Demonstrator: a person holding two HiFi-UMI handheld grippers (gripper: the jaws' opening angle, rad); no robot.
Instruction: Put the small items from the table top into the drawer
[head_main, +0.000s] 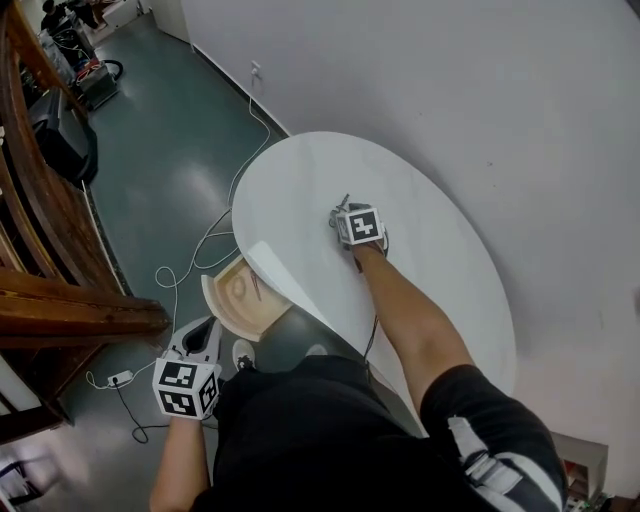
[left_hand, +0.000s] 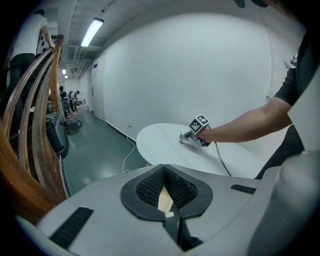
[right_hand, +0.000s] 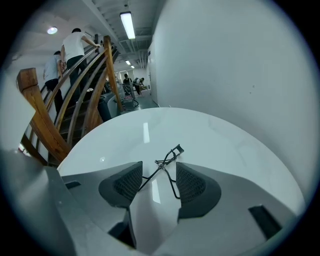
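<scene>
Currently, the right gripper (right_hand: 159, 174) jaws stand spread around the eyelash curler (right_hand: 161, 163), lower centre. The left gripper (left_hand: 169, 209) jaws are pressed together.

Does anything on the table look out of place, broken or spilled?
Nothing stands out. An eyelash curler lies flat on the white table, between the open jaws of the right hand-held gripper. Nothing is spilled. The wooden drawer below the table edge stands open.

The right arm (head_main: 415, 315) is reaching out in front, bare and almost straight. The right gripper (head_main: 343, 212) is pointing forward, and its jaws are standing wide apart. The left arm (head_main: 172, 470) is hanging close to the body. The left gripper (head_main: 203, 335) is sitting low, with its jaws together.
</scene>
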